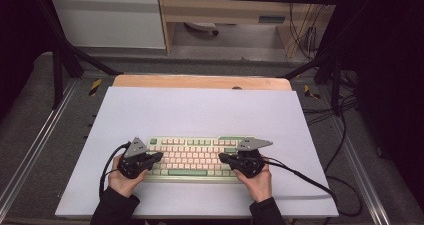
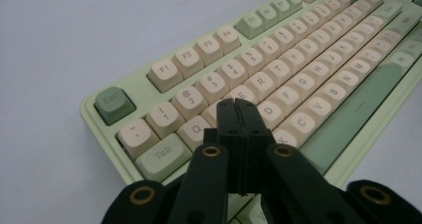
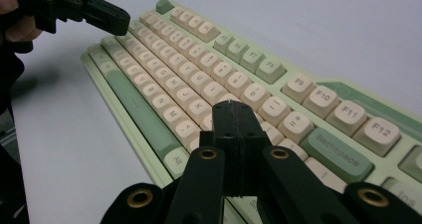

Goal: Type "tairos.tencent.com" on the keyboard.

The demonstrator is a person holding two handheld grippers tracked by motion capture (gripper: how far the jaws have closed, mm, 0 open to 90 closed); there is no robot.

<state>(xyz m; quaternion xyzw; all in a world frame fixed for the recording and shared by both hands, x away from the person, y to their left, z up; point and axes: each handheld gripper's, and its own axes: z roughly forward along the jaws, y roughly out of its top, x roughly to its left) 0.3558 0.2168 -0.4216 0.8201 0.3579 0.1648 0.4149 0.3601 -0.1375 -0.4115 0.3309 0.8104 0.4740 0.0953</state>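
Note:
A pale green keyboard (image 1: 195, 157) with cream and green keys lies on the white sheet near the front of the table. My left gripper (image 1: 159, 156) hovers over the keyboard's left end, jaws shut, nothing between them; in the left gripper view its tips (image 2: 235, 103) hang above the keys near Q and W on the keyboard (image 2: 278, 69). My right gripper (image 1: 222, 158) is over the right end, jaws shut and empty; in the right gripper view its tips (image 3: 234, 105) sit above the keys left of Backspace on the keyboard (image 3: 199, 69). The left gripper (image 3: 117, 20) shows far off there.
The white sheet (image 1: 200, 110) covers a wooden table (image 1: 200, 81) and has bare room behind the keyboard. Black frame bars (image 1: 65, 55) stand at both sides. Cables (image 1: 300, 177) trail off to the right from the right gripper.

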